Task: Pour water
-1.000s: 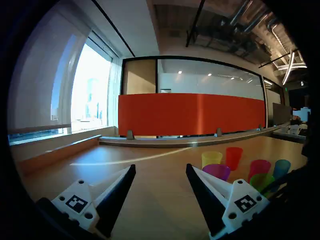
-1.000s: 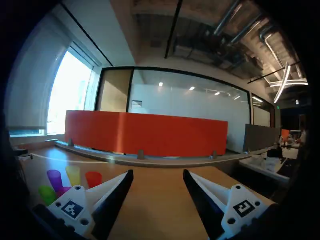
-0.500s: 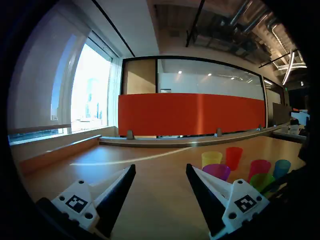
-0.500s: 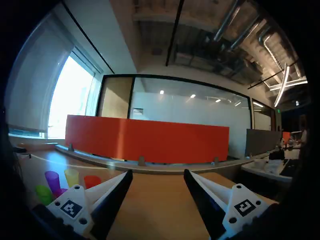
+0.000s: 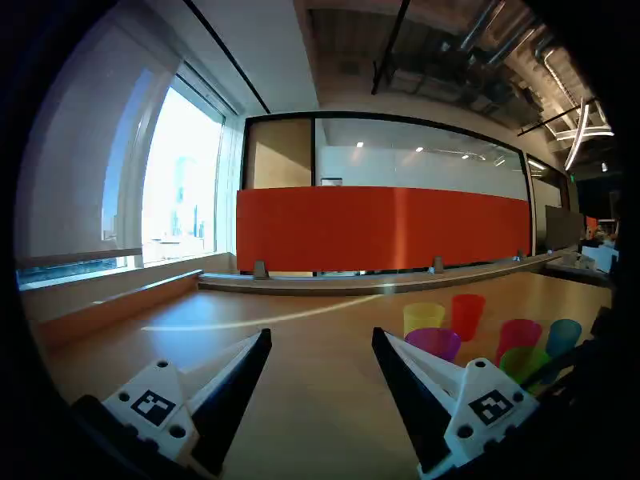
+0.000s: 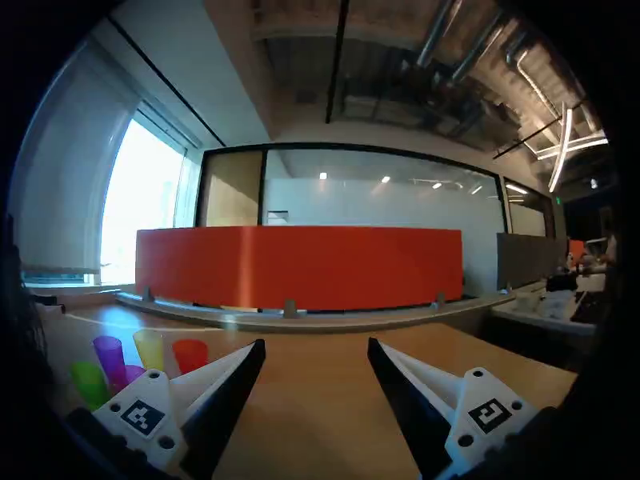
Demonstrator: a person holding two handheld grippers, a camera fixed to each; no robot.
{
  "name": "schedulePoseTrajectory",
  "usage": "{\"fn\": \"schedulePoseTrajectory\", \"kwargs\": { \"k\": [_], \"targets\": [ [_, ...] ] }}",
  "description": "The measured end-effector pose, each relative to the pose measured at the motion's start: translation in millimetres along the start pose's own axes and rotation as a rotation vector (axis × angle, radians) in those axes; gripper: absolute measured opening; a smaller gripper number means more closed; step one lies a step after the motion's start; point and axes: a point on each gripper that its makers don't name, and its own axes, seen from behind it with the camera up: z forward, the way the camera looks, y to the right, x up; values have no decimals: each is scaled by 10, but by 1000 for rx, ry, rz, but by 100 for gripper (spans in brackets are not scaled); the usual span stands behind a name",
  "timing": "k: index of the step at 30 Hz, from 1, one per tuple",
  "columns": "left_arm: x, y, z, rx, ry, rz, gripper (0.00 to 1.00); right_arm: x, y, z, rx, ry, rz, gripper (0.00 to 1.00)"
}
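Beside the left gripper point(image 5: 320, 332), coloured cups point(image 5: 424, 317) crowd the table point(image 5: 240, 308).

We are reading no words; coded squares point(image 5: 490, 406) are sitting on the left gripper point(image 5: 320, 333) at 5 and 7 o'clock.

Both views look low across the table point(image 5: 320, 400) toward, seemingly, one orange partition point(image 5: 384, 228).
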Motion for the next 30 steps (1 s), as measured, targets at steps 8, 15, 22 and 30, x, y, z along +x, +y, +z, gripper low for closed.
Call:
{"fn": "schedulePoseTrajectory", "kwargs": {
  "k": [8, 15, 22, 30],
  "targets": [
    [-1, 3, -3, 0, 0, 0, 93, -147, 51, 10, -11, -19, -12, 99],
    [-2, -3, -2, 0, 0, 0, 93, -218, 70, 36, -14, -29, -4, 99],
    [-1, -4, 1, 0, 0, 0, 93, -267, 91, 40, -16, -41, -2, 99],
    [-4, -3, -2, 0, 0, 0, 93, -318, 125, 39, -21, -54, -2, 99]
  ]
}}
